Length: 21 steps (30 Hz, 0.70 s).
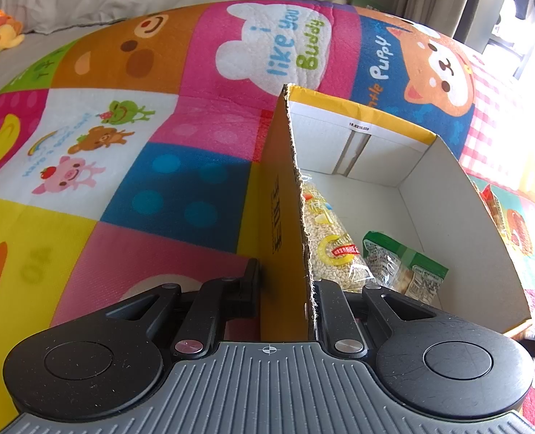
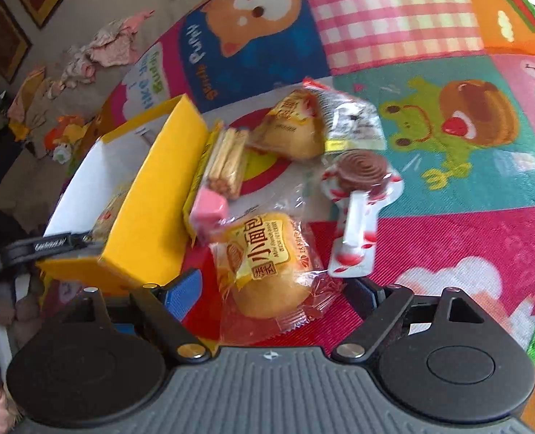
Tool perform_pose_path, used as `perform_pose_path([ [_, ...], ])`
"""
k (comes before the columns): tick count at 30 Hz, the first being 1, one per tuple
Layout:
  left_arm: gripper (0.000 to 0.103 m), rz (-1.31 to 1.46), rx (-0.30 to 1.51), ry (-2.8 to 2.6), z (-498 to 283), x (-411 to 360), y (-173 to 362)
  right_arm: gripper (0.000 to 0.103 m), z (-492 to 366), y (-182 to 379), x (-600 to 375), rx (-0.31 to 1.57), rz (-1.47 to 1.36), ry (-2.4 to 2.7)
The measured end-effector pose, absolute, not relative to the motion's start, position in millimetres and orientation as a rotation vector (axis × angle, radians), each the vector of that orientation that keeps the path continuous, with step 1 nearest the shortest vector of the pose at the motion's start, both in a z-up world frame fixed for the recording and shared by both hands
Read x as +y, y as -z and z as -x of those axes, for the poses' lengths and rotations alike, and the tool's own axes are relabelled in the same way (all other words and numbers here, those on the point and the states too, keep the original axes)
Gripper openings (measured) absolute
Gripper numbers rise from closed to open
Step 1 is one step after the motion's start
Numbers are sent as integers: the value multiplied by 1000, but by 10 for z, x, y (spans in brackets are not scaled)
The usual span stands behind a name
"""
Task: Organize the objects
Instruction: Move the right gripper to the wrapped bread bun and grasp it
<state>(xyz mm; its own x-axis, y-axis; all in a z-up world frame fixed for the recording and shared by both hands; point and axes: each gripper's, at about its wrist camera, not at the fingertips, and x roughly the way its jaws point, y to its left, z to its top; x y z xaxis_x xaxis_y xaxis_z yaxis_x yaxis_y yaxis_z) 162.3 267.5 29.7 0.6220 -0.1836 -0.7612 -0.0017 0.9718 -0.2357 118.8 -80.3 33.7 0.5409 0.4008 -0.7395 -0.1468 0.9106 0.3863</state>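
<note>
The yellow cardboard box (image 1: 285,195), standing on the patchwork play mat (image 1: 122,181), is clamped by its side wall between the closed fingers of the left gripper (image 1: 285,289); a grain packet (image 1: 331,238) and a green packet (image 1: 405,267) are seen inside. The right gripper (image 2: 271,289) is spread wide around a wrapped bread roll (image 2: 267,264), apparently without contact. Beside the box, biscuit sticks (image 2: 226,162), a second roll (image 2: 293,126) and a chocolate lollipop (image 2: 361,184) are laid.

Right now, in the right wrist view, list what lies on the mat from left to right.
yellow cardboard box → pink wrapped sweet → wrapped mini French bread → chocolate swirl lollipop → frog print on the mat
</note>
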Motion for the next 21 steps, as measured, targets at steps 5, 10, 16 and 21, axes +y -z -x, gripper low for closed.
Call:
perform_pose_path([
  [5, 16, 225, 894, 105, -1618, 2677, -297, 86, -933, -567, -536, 878, -123, -377],
  [10, 16, 231, 892, 106, -1612, 2681, -296, 86, -864, -719, -419, 811, -14, -367],
  [16, 16, 230, 893, 107, -1610, 2680, -295, 86, -881, -643, -293, 793, 105, -304],
  [21, 16, 234, 892, 108, -1607, 2689, -295, 92, -858, -636, -337, 809, 99, -318],
])
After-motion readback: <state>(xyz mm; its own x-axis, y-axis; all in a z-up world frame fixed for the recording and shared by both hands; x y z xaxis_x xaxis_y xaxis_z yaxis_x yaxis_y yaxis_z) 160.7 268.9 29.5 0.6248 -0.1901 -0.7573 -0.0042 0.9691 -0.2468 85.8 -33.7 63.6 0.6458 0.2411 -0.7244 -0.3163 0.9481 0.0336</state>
